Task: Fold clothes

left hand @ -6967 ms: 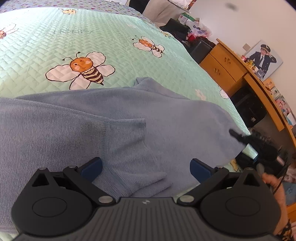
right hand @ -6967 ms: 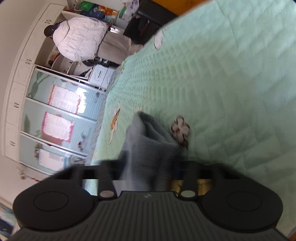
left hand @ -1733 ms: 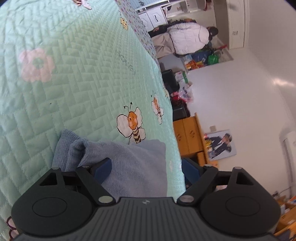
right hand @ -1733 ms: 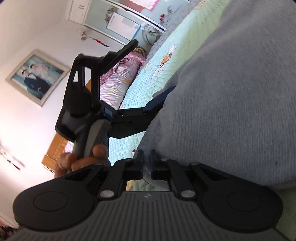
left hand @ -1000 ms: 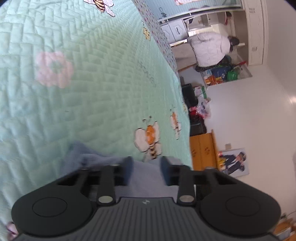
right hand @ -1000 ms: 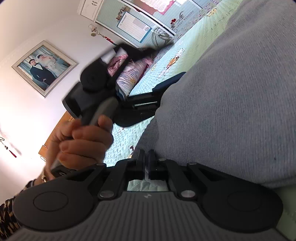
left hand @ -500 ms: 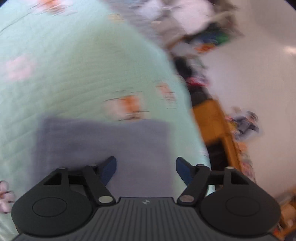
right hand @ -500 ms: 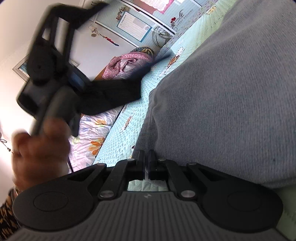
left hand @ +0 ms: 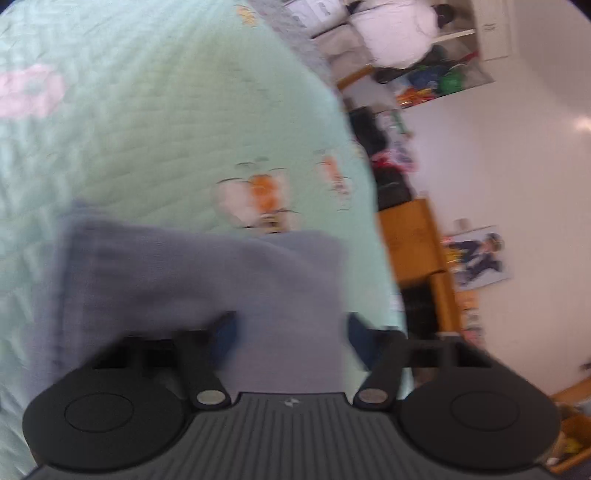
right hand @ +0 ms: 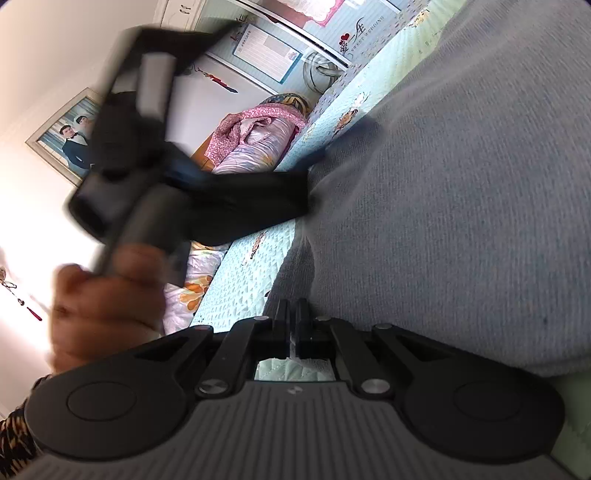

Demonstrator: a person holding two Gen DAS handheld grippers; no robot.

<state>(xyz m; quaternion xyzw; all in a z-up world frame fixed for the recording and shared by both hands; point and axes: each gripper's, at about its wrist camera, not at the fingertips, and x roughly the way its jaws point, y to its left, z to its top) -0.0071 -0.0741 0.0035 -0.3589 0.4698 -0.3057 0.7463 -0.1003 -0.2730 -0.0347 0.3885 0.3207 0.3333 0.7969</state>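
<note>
A grey-blue knit sweater (left hand: 207,280) lies folded on the mint bee-print quilt (left hand: 147,129). My left gripper (left hand: 290,332) hovers over its near part, open, with the blue pads (left hand: 225,334) spread either side of the cloth; this view is blurred. In the right wrist view the sweater (right hand: 461,221) fills the right side. My right gripper (right hand: 293,315) is shut on a fold of its edge, low against the quilt (right hand: 251,280). A hand (right hand: 107,295) holds the left tool, whose fingers reach the sweater's far edge.
The bed's edge runs down the right of the left wrist view, beside a wooden desk (left hand: 410,236) and a wall poster (left hand: 480,258). A person in a white jacket (left hand: 399,33) stands far back. Pink bedding (right hand: 255,136) is piled at the bed's head.
The left gripper went from nearly shut to open and swung over the sweater. In the right view the left tool has tilted upward. The right gripper has stayed shut in place.
</note>
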